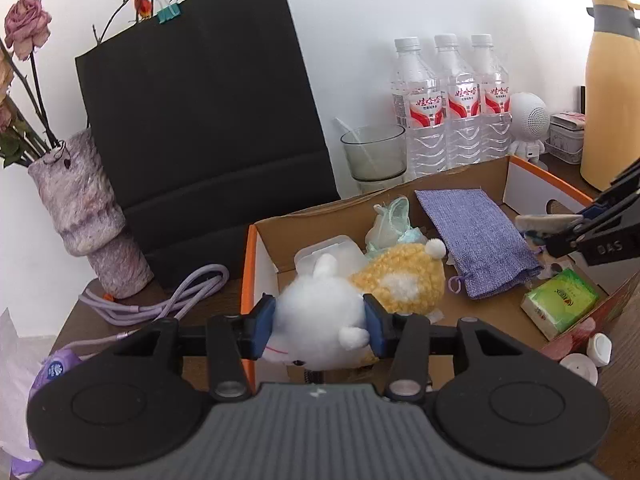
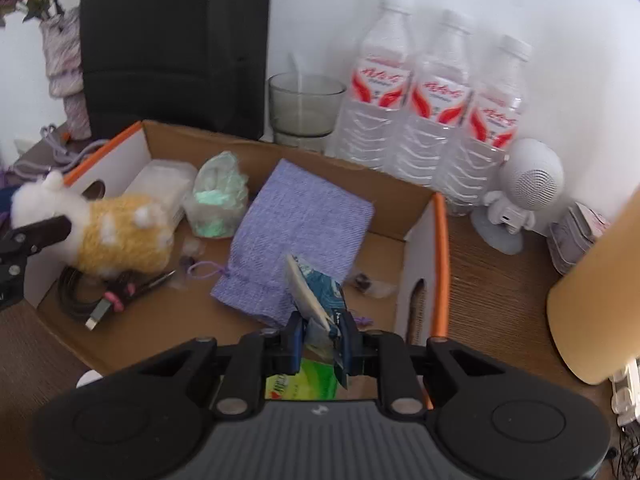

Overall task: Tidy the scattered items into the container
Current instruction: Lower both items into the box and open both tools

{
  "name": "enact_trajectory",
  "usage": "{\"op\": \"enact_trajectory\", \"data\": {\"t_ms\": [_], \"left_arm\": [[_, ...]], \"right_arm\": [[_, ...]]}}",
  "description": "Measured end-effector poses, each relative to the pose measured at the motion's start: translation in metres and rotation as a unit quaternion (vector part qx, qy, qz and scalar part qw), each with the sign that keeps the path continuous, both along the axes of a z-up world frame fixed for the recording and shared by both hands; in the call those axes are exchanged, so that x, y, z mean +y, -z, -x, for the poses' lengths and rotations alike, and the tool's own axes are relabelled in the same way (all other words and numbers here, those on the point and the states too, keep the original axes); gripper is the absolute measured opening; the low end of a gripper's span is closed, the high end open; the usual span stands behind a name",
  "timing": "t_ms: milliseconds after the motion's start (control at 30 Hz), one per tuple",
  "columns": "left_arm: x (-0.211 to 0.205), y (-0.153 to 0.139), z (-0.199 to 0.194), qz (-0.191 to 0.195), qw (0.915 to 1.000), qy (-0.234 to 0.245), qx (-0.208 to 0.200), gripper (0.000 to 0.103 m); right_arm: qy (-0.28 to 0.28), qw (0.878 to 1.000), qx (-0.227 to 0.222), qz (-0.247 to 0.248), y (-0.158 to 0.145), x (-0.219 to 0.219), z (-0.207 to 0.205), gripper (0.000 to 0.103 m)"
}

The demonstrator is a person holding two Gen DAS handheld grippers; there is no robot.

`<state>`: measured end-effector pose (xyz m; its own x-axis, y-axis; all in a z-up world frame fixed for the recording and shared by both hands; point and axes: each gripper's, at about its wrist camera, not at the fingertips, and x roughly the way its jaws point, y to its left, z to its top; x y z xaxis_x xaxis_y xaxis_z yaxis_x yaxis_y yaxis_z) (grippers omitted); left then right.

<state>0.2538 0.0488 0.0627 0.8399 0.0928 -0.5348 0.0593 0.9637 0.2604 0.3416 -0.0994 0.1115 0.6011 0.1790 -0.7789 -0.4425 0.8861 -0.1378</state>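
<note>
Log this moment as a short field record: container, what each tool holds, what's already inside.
container: open cardboard box with orange edges, on a wooden table
left tool: shut on plush toy, white and yellow, over the box's left end
right tool: shut on small packet, blue and cream, over the box
inside box: purple pouch, green mesh bag, clear plastic case, black USB cable, green tissue pack

On the wooden tabletop, a black paper bag stands against the wall beside a fuzzy vase of dried roses, with a grey glass, three water bottles, a white robot-shaped speaker and a yellow thermos alongside.
</note>
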Motion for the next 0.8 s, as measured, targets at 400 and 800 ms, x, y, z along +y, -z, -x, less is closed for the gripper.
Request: {"op": "enact_trajectory", "data": {"t_ms": [400,800], "left_arm": [[0.025,-0.033,0.012,0.104,0.9921,0.068,0.021,0.083],[0.056,-0.069,-0.007,0.186,0.9714,-0.095,0.114,0.098]], "right_arm": [[-0.035,0.984,0.134,-0.114,-0.001,0.025,-0.013,0.06],[0.047,0.989,0.102,-0.098,-0.068,-0.031,-0.006,0.061]]}}
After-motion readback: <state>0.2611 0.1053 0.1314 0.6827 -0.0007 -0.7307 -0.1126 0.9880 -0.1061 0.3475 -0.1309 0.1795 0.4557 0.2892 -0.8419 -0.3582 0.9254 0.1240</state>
